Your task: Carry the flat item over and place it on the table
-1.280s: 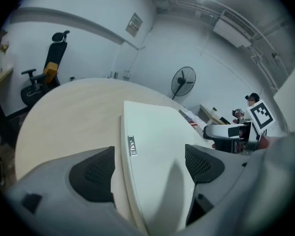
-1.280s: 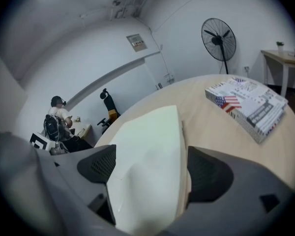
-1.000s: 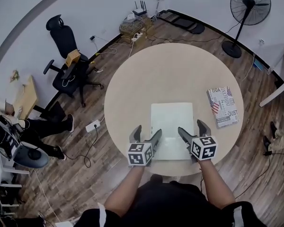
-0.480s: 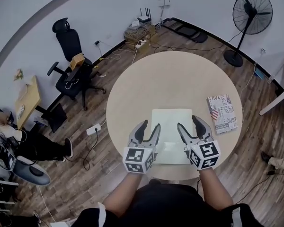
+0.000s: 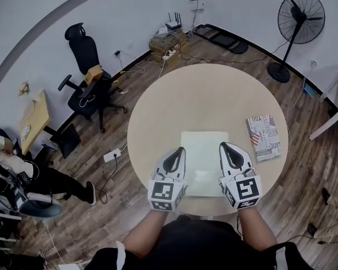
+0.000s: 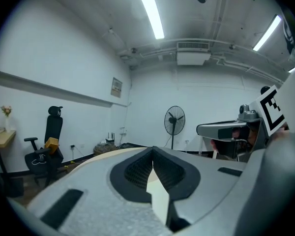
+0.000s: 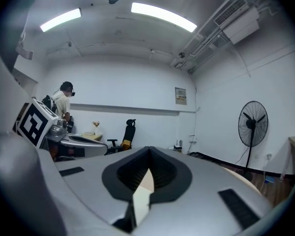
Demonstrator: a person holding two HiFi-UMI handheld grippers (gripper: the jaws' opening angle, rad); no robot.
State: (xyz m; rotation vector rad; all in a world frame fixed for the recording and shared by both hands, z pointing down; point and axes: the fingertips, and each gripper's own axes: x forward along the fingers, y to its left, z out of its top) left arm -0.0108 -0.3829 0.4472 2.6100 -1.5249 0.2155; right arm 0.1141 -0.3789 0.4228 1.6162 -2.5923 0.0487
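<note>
The round tabletop [image 5: 203, 94] is carrying a white flat item [image 5: 203, 151] toward its near edge, with a printed book [image 5: 265, 138] lying apart on its right side. The left gripper [image 5: 179, 151] is pinching the item's left edge between closed jaws, and the right gripper [image 5: 224, 147] is clamping its right edge likewise.

Around me: a wood-plank floor [image 5: 304, 167], white walls [image 5: 34, 16], a black office chair [image 5: 84, 52] (a yellow box [image 5: 93, 72] on its seat), a pedestal fan [image 5: 299, 17], ceiling light tubes [image 6: 150, 11].
</note>
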